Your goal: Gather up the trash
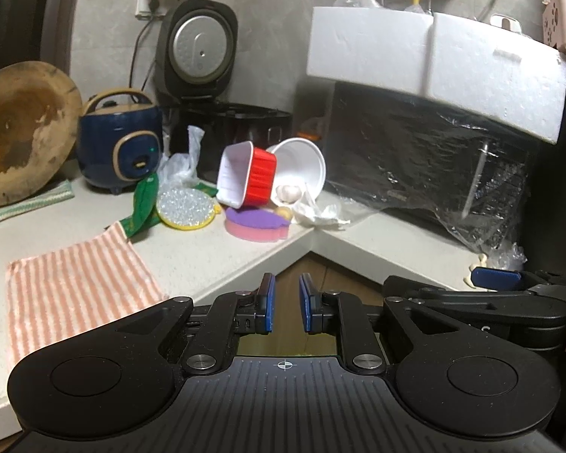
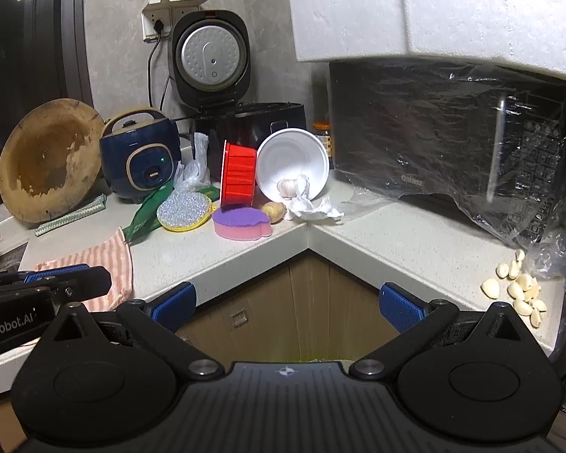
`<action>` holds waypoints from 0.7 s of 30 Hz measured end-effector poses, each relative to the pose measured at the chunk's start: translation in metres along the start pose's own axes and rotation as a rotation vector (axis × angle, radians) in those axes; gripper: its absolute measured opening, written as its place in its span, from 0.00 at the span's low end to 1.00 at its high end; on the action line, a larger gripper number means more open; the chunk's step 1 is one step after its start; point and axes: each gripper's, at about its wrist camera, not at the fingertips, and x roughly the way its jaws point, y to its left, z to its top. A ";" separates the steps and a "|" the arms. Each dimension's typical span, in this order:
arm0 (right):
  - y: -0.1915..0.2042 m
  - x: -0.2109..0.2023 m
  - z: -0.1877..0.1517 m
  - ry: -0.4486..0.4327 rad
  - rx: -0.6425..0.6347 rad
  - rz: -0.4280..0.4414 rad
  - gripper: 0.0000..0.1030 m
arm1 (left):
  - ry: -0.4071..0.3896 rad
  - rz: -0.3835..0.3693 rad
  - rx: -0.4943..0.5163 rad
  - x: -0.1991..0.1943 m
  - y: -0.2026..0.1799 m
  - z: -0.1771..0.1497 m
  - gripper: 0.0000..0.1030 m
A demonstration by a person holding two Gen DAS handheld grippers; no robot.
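In the counter corner a red tub (image 1: 251,177) (image 2: 239,178) with a white inside lies tipped over. A white foam bowl (image 1: 305,166) (image 2: 294,162) lies on its side beside it. A crumpled white tissue (image 1: 317,215) (image 2: 309,205) and a garlic bulb (image 2: 286,185) rest at the bowl's mouth. A thin plastic bag (image 1: 181,162) (image 2: 194,168) sits behind them. My left gripper (image 1: 286,283) hovers off the counter's inner corner, its jaws a narrow gap apart with nothing between. My right gripper (image 2: 287,290) is wide open and empty, also short of the counter.
A striped cloth (image 1: 79,290), a glittery scrubber (image 1: 185,209), a pink and purple sponge (image 1: 254,224), a blue rice cooker (image 1: 119,151) and a wooden board (image 1: 19,132) lie left. A plastic-covered microwave (image 2: 452,132) under foam blocks (image 2: 434,7) stands right, with garlic cloves (image 2: 520,290) near the edge.
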 end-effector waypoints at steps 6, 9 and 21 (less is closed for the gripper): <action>0.003 -0.003 -0.001 -0.014 0.001 -0.005 1.00 | -0.001 0.002 0.003 -0.003 0.001 -0.001 0.17; 0.005 -0.003 -0.001 -0.014 0.000 -0.002 1.00 | 0.000 0.003 0.003 -0.004 0.001 -0.001 0.17; 0.010 -0.005 -0.001 -0.021 -0.006 0.012 1.00 | 0.006 0.007 -0.001 -0.005 0.001 -0.002 0.17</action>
